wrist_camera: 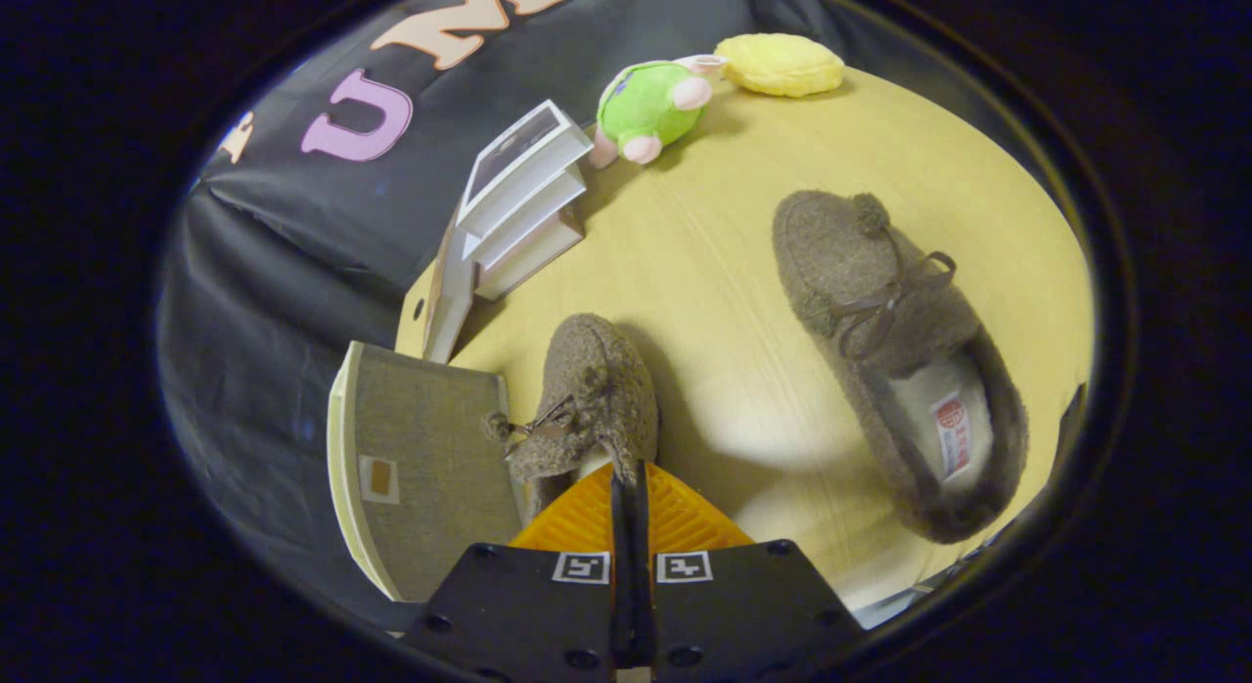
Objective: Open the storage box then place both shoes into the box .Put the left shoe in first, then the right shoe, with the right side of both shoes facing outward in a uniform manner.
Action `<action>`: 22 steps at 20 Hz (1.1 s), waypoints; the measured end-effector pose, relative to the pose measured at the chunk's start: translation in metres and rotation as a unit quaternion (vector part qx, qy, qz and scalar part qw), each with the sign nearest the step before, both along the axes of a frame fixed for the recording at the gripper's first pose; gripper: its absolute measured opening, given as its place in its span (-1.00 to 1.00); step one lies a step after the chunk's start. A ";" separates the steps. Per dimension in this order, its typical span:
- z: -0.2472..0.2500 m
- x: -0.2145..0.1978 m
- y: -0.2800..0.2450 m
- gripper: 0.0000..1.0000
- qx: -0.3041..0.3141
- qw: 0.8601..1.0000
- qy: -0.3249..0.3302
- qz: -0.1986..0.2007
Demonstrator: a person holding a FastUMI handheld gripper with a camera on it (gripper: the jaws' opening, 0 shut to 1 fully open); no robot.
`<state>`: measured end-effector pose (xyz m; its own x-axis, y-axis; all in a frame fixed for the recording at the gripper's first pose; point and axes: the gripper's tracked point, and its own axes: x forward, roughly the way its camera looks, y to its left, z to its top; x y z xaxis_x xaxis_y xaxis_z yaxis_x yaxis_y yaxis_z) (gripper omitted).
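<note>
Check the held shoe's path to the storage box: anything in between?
Nothing visible. The gripper is shut on the shoe, which hangs right beside the storage box. The second shoe lies off to the other side.

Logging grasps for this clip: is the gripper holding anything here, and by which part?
Yes. The gripper is shut on the brown fuzzy slipper with a bow lace, pinching the rim of its opening at the heel end, beside the grey fabric storage box.

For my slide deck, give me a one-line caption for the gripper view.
Fingers shut on a fuzzy shoe beside the grey box; second shoe lies on the table.
</note>
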<state>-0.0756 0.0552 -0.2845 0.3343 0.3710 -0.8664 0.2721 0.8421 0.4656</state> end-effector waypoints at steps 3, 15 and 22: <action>0.030 0.009 0.019 -0.93 0.035 0.999 -0.015 -0.014; 0.156 0.043 0.089 -0.93 0.093 0.992 -0.079 -0.019; 0.170 0.030 0.185 -0.93 0.122 0.989 -0.083 0.021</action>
<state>-0.0459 0.2406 -0.1147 0.4445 0.5785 -0.6839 0.1420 0.7083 0.6915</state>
